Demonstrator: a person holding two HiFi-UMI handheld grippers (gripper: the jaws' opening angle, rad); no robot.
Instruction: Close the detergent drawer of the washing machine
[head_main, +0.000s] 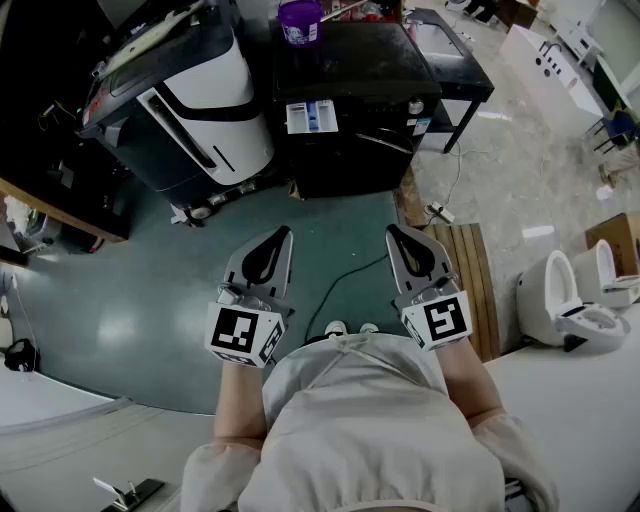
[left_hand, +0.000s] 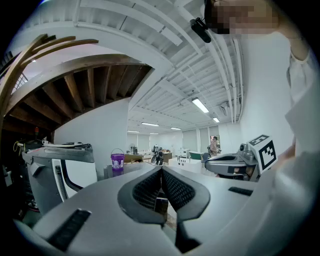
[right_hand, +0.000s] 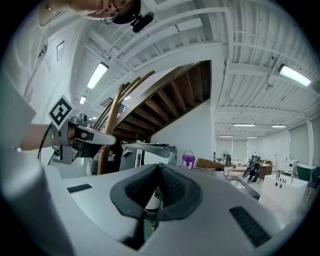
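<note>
The person stands on a green floor (head_main: 120, 300) with both forearms held out in front of the body, level and roughly parallel, a gripper in each hand. The left gripper (head_main: 284, 232) and the right gripper (head_main: 392, 230) sit side by side with a gap between them, their marker cubes close to the person's chest and their tips pointing ahead at the washer (head_main: 350, 70). In each gripper's own view the jaws are pressed together at the tips, with nothing between them. The washer is a black box standing ahead of both grippers, well apart from them. Its drawer (head_main: 311, 116) sticks out of the upper left of the front, white with blue compartments showing from above, so it is open. It lies closer to the left gripper's line than to the right's, and neither gripper touches it. A purple bucket (head_main: 299, 20) stands on top of the washer near its back edge. A wooden pallet (head_main: 468, 270) lies on the floor just right of the right gripper, and two white toilets (head_main: 560, 300) stand farther right.
</note>
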